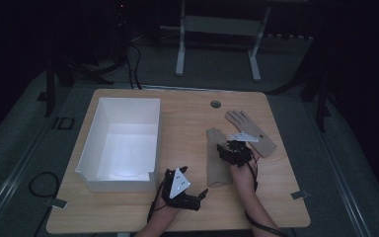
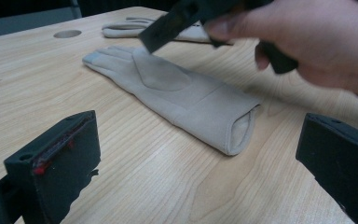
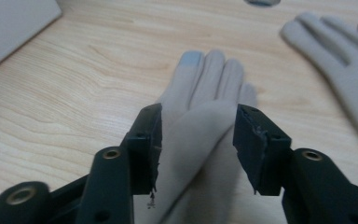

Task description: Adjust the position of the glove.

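Note:
Two beige gloves lie flat on the wooden table. The near glove (image 1: 217,165) (image 2: 186,98) points its fingers away from me and its cuff toward the front edge. My right gripper (image 1: 225,148) (image 3: 197,126) hovers low over its palm, open, with the jaws on either side of the folded-over thumb (image 3: 200,135). The far glove (image 1: 249,131) (image 2: 130,28) (image 3: 340,56) lies to the right of it, untouched. My left gripper (image 1: 201,198) (image 2: 200,140) rests near the front edge, open wide and holding nothing, and faces the near glove's cuff.
An open white box (image 1: 128,100) (image 3: 14,23) stands on the left half of the table. A round cable hole (image 1: 215,104) (image 2: 67,33) sits near the far edge. The person's right hand (image 2: 317,42) holds its gripper above the glove.

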The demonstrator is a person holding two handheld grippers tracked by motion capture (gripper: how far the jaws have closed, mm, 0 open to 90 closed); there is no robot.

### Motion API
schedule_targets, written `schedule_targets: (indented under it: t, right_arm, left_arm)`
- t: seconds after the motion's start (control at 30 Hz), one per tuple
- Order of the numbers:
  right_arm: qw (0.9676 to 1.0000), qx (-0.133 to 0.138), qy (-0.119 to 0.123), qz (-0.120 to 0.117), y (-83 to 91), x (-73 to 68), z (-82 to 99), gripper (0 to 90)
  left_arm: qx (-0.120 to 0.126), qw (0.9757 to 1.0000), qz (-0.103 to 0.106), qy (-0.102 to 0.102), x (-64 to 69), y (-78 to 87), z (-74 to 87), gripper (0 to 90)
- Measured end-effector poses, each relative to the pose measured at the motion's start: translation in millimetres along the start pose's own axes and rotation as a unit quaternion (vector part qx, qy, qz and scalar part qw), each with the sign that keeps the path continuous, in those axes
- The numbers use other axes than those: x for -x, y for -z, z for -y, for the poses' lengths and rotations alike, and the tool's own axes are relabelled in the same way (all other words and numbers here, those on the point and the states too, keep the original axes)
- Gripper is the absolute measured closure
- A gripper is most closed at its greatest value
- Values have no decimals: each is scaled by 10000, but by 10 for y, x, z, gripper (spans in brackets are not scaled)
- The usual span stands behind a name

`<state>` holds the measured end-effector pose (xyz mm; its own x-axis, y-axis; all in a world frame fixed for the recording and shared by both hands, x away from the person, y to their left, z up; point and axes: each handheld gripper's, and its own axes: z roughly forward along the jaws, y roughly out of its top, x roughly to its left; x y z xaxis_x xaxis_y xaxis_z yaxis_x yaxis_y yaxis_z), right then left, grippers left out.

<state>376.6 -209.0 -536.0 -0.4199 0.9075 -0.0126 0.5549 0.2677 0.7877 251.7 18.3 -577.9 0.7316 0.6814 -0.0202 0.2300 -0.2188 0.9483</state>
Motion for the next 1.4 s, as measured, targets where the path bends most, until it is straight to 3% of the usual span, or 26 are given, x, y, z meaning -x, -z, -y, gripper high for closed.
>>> schedule_targets:
  t: [0.1,0.4,0.7,0.87,0.93,1.1,1.13,1.4]
  right_arm:
    - [9998,91,158,-122,77,93,-55,524]
    - [9990,223,258,-296,246,445,-96,475]
    - [9990,223,335,-181,366,778,-67,477]
    - [9990,232,375,-106,409,873,-68,476]
    - [9985,242,491,-51,443,961,-78,476]
    - [9979,195,620,11,449,1125,-77,488]
    - [9981,168,588,12,442,1214,-74,497]
    - [9982,78,600,-39,323,1518,-143,496]
  left_arm:
    - [1,10000,2,6,-1,0,0,1]
    - [-1,10000,4,10,-3,0,0,1]
    - [-4,10000,-1,19,-4,0,0,1]
    - [6,10000,-7,15,-1,-2,0,1]
    - [11,10000,0,15,-4,1,1,1]
    - [9,10000,1,24,-7,2,1,1]
    - [5,10000,4,21,-9,2,1,1]
    - [4,10000,11,38,-11,7,2,2]
